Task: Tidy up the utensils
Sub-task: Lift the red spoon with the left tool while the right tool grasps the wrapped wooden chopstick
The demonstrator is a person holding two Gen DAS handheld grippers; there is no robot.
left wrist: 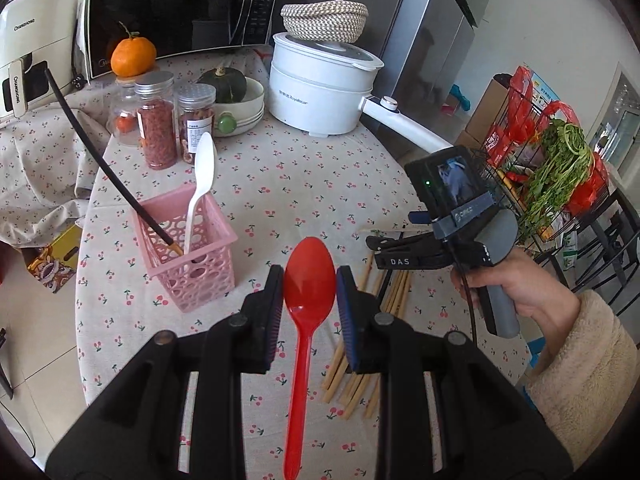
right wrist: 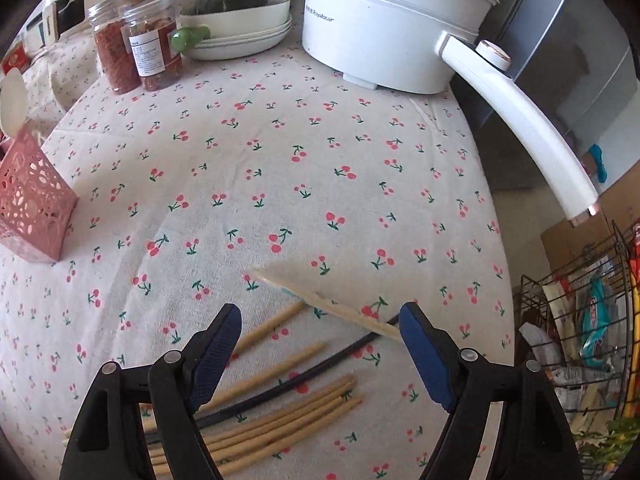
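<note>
My left gripper (left wrist: 310, 284) is shut on a red plastic spoon (left wrist: 307, 300), bowl forward, held above the table to the right of a pink perforated basket (left wrist: 188, 256). The basket holds a white spoon (left wrist: 202, 184) and a black chopstick (left wrist: 108, 168). My right gripper (right wrist: 320, 344) is open and empty above several wooden chopsticks (right wrist: 280, 412), one black chopstick (right wrist: 304, 380) and a pale flat utensil (right wrist: 320, 300) lying on the tablecloth. The right gripper also shows in the left wrist view (left wrist: 404, 250). The basket's corner shows at the left of the right wrist view (right wrist: 32, 204).
A white electric pot (left wrist: 320, 80) with a long handle (right wrist: 520, 120) stands at the back. Two spice jars (left wrist: 176, 128), a bowl with a squash (left wrist: 236, 100), an orange (left wrist: 132, 56) and a microwave (left wrist: 180, 8) are behind the basket. A wire rack (left wrist: 552, 168) stands off the table's right edge.
</note>
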